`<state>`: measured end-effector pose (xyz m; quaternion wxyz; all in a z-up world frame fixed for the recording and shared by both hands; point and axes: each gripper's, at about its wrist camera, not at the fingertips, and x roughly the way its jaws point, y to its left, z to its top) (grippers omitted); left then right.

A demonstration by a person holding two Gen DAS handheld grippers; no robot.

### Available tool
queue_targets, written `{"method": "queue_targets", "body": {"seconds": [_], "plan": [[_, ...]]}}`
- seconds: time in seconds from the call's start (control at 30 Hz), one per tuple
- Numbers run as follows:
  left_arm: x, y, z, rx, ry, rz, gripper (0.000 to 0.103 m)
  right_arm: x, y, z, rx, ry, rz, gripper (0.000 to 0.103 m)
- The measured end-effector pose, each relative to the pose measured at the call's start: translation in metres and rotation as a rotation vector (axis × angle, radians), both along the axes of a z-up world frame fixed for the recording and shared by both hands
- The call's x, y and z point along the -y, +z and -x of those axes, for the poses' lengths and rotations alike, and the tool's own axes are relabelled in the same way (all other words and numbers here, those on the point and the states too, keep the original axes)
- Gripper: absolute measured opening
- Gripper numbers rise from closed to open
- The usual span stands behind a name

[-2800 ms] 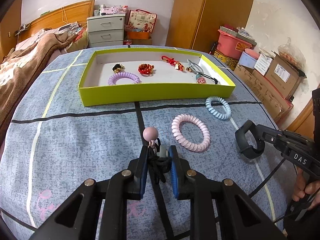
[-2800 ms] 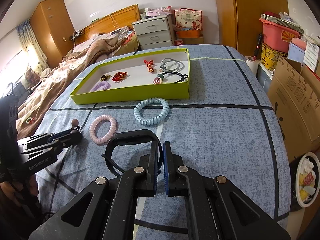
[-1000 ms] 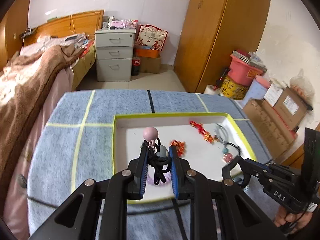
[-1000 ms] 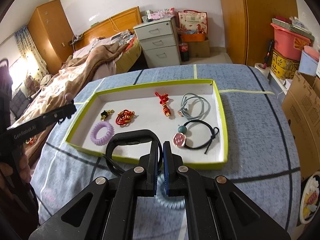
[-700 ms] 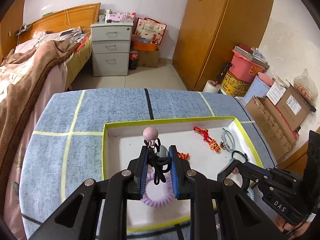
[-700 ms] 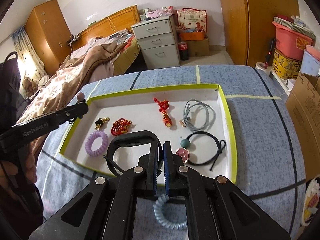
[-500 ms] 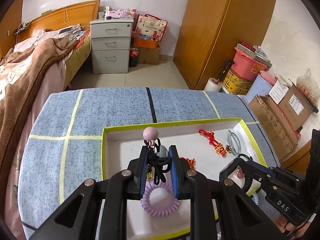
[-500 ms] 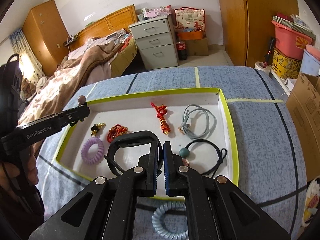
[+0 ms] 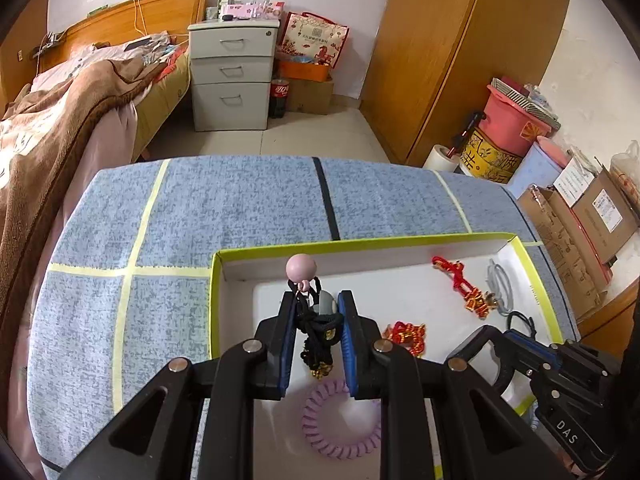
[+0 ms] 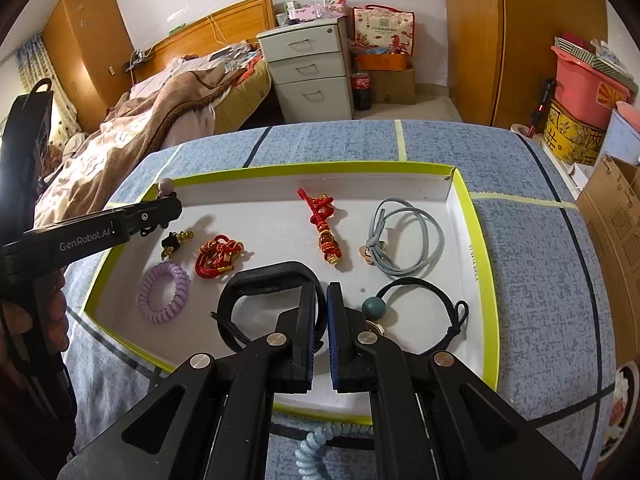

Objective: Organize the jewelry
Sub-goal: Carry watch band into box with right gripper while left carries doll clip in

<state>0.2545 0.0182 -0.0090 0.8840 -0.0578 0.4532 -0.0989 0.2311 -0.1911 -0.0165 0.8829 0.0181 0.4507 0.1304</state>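
Left wrist view: a black hair tie with a pink bead [image 9: 302,267] is pinched in the left gripper [image 9: 316,332], closed on the soft, light cord bunched at its middle, above the yellow-rimmed tray [image 9: 360,241]. The right gripper [image 10: 318,332] is clamped on 1 side of a stiff-looking black band [image 10: 272,276], hovering level over the tray's near part. Both pieces are judged light and unlikely to slip.

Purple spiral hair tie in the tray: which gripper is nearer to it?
Left. The left gripper hangs above the purple spiral hair tie's end of the tray; the right gripper is further along, mid-tray.
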Motion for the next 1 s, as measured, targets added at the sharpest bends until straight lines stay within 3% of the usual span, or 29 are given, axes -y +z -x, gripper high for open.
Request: {"method": "queue_targets", "body": {"seconds": [0.4, 1.0], "plan": [[0.004, -0.010, -0.002, -0.034, 0.005, 0.001, 0.023, 0.000, -0.002, -0.001, 0.000, 0.000, 0.013, 0.006], [0.002, -0.007, 0.009, -0.024, 0.006, -0.004, 0.048, -0.004, 0.002, 0.005, 0.026, 0.008, 0.026, 0.013]]}}
